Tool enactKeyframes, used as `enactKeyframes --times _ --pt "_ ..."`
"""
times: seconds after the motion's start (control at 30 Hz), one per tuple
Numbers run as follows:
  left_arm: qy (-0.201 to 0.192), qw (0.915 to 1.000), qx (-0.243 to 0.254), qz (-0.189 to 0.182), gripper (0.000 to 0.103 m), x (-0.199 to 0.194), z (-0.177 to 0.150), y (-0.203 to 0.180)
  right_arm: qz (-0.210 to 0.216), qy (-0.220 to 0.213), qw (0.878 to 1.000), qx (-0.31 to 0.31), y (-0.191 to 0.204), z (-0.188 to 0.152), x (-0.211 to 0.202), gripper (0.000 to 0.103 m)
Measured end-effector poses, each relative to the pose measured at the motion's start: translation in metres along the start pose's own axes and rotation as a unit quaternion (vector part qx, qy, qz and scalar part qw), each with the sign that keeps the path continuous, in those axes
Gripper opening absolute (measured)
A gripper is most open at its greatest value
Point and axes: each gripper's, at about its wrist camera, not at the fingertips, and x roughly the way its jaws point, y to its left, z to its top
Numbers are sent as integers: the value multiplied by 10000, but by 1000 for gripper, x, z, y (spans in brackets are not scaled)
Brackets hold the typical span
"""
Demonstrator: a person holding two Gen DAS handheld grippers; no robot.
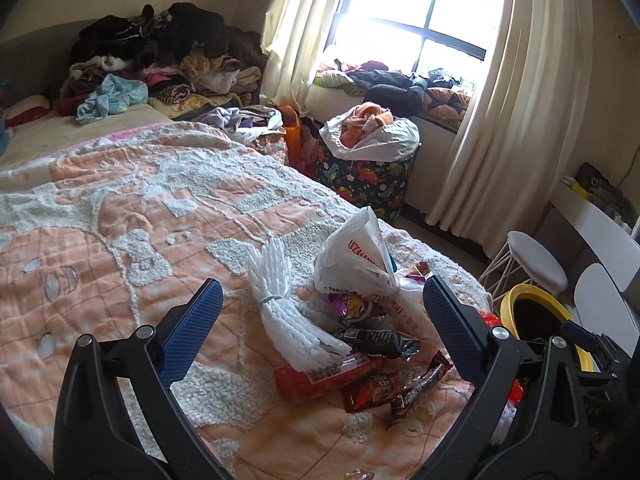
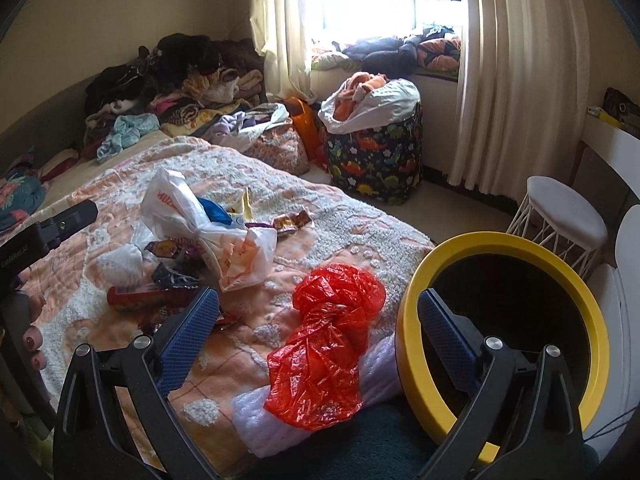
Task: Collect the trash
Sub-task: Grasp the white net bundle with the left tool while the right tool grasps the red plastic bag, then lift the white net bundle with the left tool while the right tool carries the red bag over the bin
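Note:
Trash lies on the bed's peach blanket (image 1: 120, 220). A tied bundle of white foam net (image 1: 288, 308), a white plastic bag (image 1: 356, 256), a red tube can (image 1: 320, 378) and dark snack wrappers (image 1: 384, 340) sit between the fingers of my open left gripper (image 1: 320, 320), which hovers above them. My right gripper (image 2: 320, 328) is open and empty above a crumpled red plastic bag (image 2: 324, 344) on white foam wrap (image 2: 272, 424) at the bed's edge. The yellow-rimmed bin (image 2: 416, 292) stands right beside it. The white bag (image 2: 192, 216) and wrappers (image 2: 172, 276) lie further left.
Piled clothes (image 1: 160, 52) cover the bed's far end. A dinosaur-print hamper (image 2: 376, 156) stands by the curtain (image 2: 516, 80). A white stool (image 2: 564, 216) and white chair (image 1: 604, 300) stand at the right. The left gripper's body (image 2: 48, 224) shows at the left.

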Motion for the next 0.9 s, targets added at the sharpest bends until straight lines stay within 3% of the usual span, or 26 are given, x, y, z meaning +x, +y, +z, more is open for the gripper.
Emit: enactKeyframes --times 0.13,0.3,0.47,0.57,0.6,0.63,0.67,0.7,0.77,0.9 --pt "243 9995 -172 103 92 20 0 9 -106 435 9988 -198 3 3 23 95" --pt "691 9957 -575 225 92 44 -3 30 -183 926 9952 -244 5 5 52 84" --pt "1136 9887 -945 253 72 62 -11 43 -177 1410 9890 -407 12 3 79 71" --pt "1331 9863 -934 285 62 68 -16 43 -188 1625 9858 -377 12 1 90 50" --pt "1387 9858 -893 329 62 69 -18 42 -201 1629 9859 -326 10 1 91 42" --pt "1423 9854 -859 359 56 70 -19 41 -159 1604 9866 -255 9 2 91 38" --pt "1458 9851 -833 385 46 70 -20 40 -92 1549 9877 -184 7 3 89 37" --pt "1479 9847 -837 397 44 71 -21 41 -9 1480 9889 -117 5 4 87 35" --pt "1461 9847 -891 313 23 69 -20 42 231 1278 9915 61 0 8 79 34" --pt "1254 9875 -896 325 17 59 -13 42 611 838 9938 401 -7 16 58 34"
